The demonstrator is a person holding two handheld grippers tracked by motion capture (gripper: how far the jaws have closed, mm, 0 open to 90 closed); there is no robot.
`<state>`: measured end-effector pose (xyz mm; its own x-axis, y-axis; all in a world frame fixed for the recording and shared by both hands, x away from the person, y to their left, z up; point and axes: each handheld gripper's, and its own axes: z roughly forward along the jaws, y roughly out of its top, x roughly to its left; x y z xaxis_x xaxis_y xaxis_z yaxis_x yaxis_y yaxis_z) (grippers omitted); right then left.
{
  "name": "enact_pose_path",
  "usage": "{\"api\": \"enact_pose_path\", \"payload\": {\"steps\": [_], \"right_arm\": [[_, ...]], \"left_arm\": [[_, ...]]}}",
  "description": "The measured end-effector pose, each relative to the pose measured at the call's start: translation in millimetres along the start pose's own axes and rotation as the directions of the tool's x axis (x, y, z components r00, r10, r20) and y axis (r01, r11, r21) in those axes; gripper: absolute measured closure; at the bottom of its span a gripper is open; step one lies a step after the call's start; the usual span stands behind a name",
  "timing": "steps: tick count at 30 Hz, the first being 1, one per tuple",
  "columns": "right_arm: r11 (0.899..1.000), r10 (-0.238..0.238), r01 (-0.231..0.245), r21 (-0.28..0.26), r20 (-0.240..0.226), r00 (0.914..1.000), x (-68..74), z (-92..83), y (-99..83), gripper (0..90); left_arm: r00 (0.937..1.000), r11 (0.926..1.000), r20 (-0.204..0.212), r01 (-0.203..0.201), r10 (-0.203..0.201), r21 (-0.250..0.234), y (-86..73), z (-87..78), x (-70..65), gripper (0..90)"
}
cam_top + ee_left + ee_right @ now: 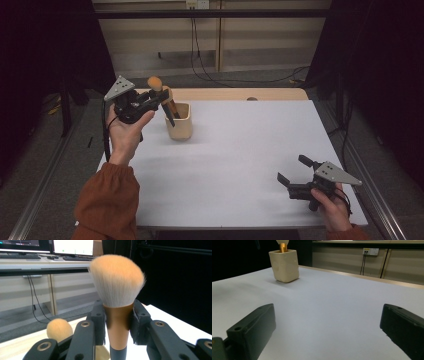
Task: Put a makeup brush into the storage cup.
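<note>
Above the far left part of the table (pixel 240 165), the left gripper (pixel 161 95) is held up by the person's left hand (pixel 125 131), and a makeup brush (pixel 117 295) is clamped between its two black jaws. Seen along those jaws in the left gripper view, the brush is gripped at its copper-coloured ferrule, with the pale, peach-tipped bristles fanned out upright above the pads and a dark handle running down below. From the high view, the brush's dark handle is seen slanting down towards the cream cup (pixel 179 121), which stands on the white tabletop just beside the gripper. A second brush with a rounded peach head (pixel 59 329) is seen lower left in the left gripper view, beyond the jaws; whether it stands in the cup cannot be told from there. Over at the near right corner, the right gripper (pixel 296 172) is held low by the right hand (pixel 332 207), its jaws spread wide with nothing between them, well apart from the cup (pixel 284 265).
</note>
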<state>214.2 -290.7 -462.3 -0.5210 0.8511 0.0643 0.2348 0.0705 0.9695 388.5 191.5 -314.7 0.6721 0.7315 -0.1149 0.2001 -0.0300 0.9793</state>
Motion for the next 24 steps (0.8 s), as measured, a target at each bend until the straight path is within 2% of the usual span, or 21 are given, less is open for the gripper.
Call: {"api": "enact_pose_path", "payload": {"steps": [4, 6, 9, 11, 14, 16, 19, 21, 24], "right_arm": [[1.000, -0.001, 0.001, -0.001, 0.002, 1.0000, 0.2, 0.2, -0.3, 0.0], [1.000, -0.003, 0.003, -0.005, 0.001, 1.0000, 0.4, -0.3, -0.2, 0.0], [1.000, -0.009, 0.009, -0.002, 0.003, 1.0000, 0.6, -0.2, -0.2, 0.0], [1.000, -0.010, 0.010, -0.001, 0.001, 1.0000, 0.7, -0.2, -0.1, 0.0], [1.000, -0.010, 0.010, -0.001, -0.003, 0.9999, 0.7, -0.5, -0.3, 0.0], [1.000, -0.009, 0.009, 0.000, -0.005, 1.0000, 0.9, -0.5, -0.5, 0.0], [1.000, -0.011, 0.011, 0.000, -0.007, 0.9999, 1.0, 0.1, -0.5, 0.0], [1.000, -0.010, 0.010, -0.001, -0.008, 0.9999, 1.4, 0.2, -0.4, 0.0], [1.000, -0.012, 0.012, 0.000, -0.012, 0.9999, 1.9, -0.1, -0.2, 0.0]], "left_arm": [[1.0000, 1.0000, 0.005, 0.002, -0.002, -0.006, 5.6, 5.8, 1.1, 69.2], [0.9997, 0.9997, -0.001, -0.023, 0.023, -0.004, 9.1, 8.4, -0.6, 69.2], [0.9996, 0.9994, -0.001, -0.029, 0.029, -0.018, 13.8, 14.9, -1.3, 69.2], [0.9998, 0.9996, -0.004, -0.021, 0.020, -0.020, 14.9, 19.4, 0.2, 69.2], [1.0000, 0.9997, -0.001, -0.005, 0.005, -0.026, 13.2, 24.8, 2.8, 69.2], [0.9997, 0.9997, -0.014, -0.020, 0.019, -0.016, 10.8, 28.4, 1.7, 69.2], [0.9998, 0.9997, -0.013, -0.014, 0.014, -0.021, 8.8, 32.8, 3.2, 69.1], [1.0000, 0.9992, 0.008, 0.004, -0.004, -0.040, 7.7, 35.2, 6.6, 69.2], [0.9996, 0.9992, -0.002, -0.027, 0.026, -0.031, 6.5, 38.6, 8.1, 69.2]]}}
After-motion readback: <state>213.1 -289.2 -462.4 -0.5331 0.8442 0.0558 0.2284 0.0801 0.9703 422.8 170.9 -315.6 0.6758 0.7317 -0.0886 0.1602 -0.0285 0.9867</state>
